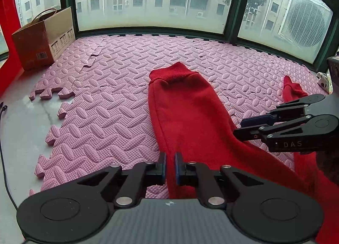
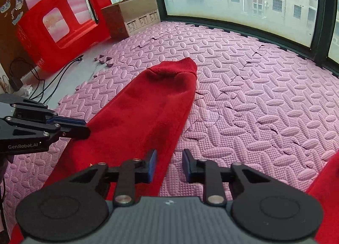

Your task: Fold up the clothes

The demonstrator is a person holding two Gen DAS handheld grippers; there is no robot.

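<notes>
A red garment lies on the pink foam mat, one long tube of it ending in a ribbed cuff at the far end. A second red part lies to the right. My left gripper is closed to a narrow gap with red fabric between its pads, at the near left edge of the garment. From the right wrist view the left gripper touches that edge. My right gripper is open, straddling the garment's right edge low over the mat; it also shows as the right gripper.
A cardboard box and a red plastic frame stand at the back left. Cables lie on the bare grey floor left of the mat. Windows with dark green frames close off the far side.
</notes>
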